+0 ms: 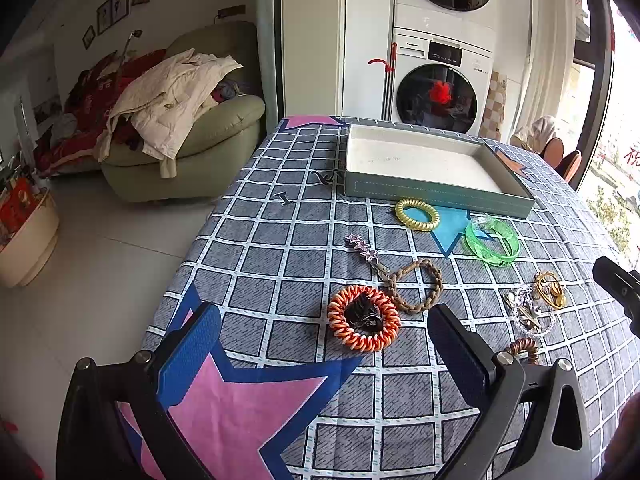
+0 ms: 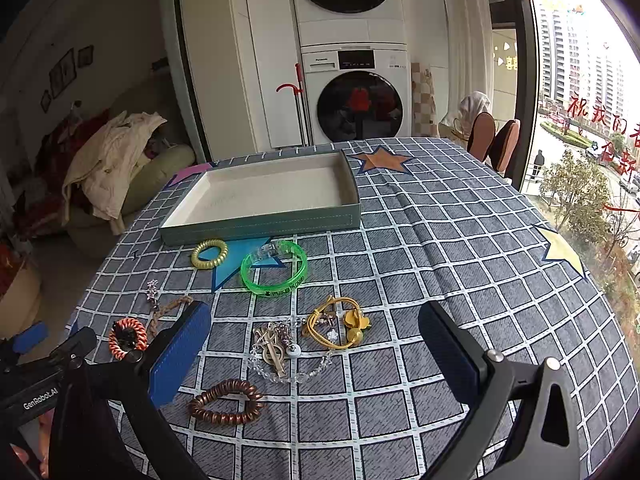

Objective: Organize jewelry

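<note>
My left gripper (image 1: 324,344) is spread wide, holding nothing, hovering just above the surface (image 1: 280,272) with its checked cloth; the orange coil hair tie (image 1: 363,317) with a dark clip inside it lies between the fingers, the braided brown loop (image 1: 416,285) touching it beyond. My right gripper (image 2: 316,344) is also spread and empty, over the clear bead string with keys (image 2: 280,354) and the yellow cord piece (image 2: 334,322). Copper coil tie (image 2: 227,402) sits near its left finger. Farther off: green bangle (image 2: 274,268), yellow coil tie (image 2: 209,254), star hair clip (image 1: 366,252). The tray (image 2: 260,222) sits empty at the far side, nothing between it and the jewelry. Washer stack (image 2: 356,92) and sofa with clothes (image 1: 180,128) behind.
</note>
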`<state>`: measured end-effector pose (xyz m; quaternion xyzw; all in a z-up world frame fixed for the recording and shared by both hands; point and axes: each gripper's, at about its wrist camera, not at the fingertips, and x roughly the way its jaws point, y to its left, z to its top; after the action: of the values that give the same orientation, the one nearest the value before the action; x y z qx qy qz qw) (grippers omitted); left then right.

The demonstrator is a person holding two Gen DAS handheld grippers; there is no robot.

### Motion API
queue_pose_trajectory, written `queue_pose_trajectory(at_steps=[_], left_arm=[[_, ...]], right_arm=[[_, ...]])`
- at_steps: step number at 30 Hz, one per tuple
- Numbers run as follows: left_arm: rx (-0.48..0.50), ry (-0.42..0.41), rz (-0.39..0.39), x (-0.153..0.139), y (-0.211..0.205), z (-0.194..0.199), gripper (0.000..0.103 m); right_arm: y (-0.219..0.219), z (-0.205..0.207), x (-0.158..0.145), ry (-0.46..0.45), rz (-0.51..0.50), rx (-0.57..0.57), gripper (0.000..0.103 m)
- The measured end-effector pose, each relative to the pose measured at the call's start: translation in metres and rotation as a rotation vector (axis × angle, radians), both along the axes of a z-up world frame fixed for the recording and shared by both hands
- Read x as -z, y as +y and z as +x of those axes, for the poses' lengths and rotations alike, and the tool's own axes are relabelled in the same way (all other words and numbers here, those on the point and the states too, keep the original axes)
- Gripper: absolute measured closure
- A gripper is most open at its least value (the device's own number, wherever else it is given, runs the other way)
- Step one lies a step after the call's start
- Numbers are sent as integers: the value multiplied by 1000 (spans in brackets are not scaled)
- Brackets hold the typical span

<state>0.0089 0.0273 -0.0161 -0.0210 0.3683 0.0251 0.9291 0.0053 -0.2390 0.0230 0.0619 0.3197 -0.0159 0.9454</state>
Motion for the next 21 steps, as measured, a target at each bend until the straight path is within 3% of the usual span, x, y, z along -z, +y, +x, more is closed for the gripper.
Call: queue_pose_trajectory(at_steps=[21], left_arm=[[-1, 5, 3, 0, -3, 2, 0]], right_arm=[[-1, 0, 2, 2, 3, -1, 0]])
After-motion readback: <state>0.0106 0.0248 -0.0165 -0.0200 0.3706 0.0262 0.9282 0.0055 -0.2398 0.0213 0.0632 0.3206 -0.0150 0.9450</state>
